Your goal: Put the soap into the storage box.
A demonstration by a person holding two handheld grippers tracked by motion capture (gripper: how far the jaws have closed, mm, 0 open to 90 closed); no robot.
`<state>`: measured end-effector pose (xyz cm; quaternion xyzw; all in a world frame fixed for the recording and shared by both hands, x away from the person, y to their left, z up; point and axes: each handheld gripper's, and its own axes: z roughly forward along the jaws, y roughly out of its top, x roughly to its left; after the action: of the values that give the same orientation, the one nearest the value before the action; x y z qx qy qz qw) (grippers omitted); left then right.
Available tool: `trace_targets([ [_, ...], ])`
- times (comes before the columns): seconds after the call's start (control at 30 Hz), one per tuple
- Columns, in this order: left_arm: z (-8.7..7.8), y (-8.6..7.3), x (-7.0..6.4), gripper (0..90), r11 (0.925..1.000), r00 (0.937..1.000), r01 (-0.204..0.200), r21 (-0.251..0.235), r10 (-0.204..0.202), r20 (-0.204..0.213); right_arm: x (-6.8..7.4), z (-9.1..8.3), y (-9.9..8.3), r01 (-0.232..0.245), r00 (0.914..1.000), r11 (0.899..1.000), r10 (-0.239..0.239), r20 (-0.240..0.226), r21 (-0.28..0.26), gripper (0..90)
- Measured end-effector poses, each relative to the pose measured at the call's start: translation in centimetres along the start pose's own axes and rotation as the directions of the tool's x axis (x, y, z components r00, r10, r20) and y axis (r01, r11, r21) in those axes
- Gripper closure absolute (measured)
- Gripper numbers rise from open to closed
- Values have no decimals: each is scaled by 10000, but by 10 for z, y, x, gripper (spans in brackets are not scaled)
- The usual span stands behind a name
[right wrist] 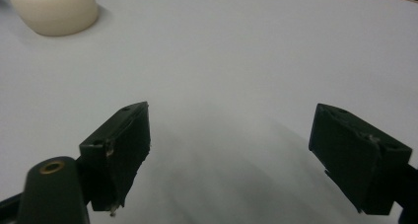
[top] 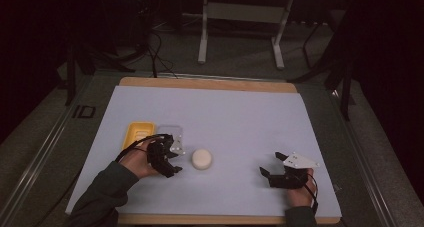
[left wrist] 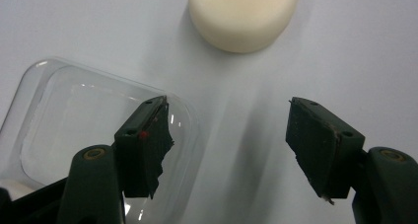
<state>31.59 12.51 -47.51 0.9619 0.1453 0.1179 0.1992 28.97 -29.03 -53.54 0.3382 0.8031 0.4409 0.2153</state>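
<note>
A cream round puck (top: 202, 159) lies on the white mat, a little left of centre. My left gripper (top: 173, 163) hovers just left of it, open and holding nothing; from its own camera the puck (left wrist: 243, 14) sits ahead of the spread jaws. A clear plastic lid (left wrist: 93, 135) lies under the left jaw, beside a yellow tray (top: 135, 135). My right gripper (top: 271, 175) rests open near the front right of the mat, pointing left. Far off at the upper left of its view sits the puck (right wrist: 53, 9).
The white mat (top: 240, 117) covers a wooden board (top: 210, 83) on a dark table. Behind the table stand white frame legs (top: 202, 37) and loose cables on the floor.
</note>
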Motion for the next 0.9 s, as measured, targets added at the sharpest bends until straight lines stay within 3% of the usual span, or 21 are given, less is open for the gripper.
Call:
trace_targets([
  [0.9,13,25,3,311,9958,9981,-599,689,589,159,0,0,0,18,10000,10000,-18,14,-60,157],
])
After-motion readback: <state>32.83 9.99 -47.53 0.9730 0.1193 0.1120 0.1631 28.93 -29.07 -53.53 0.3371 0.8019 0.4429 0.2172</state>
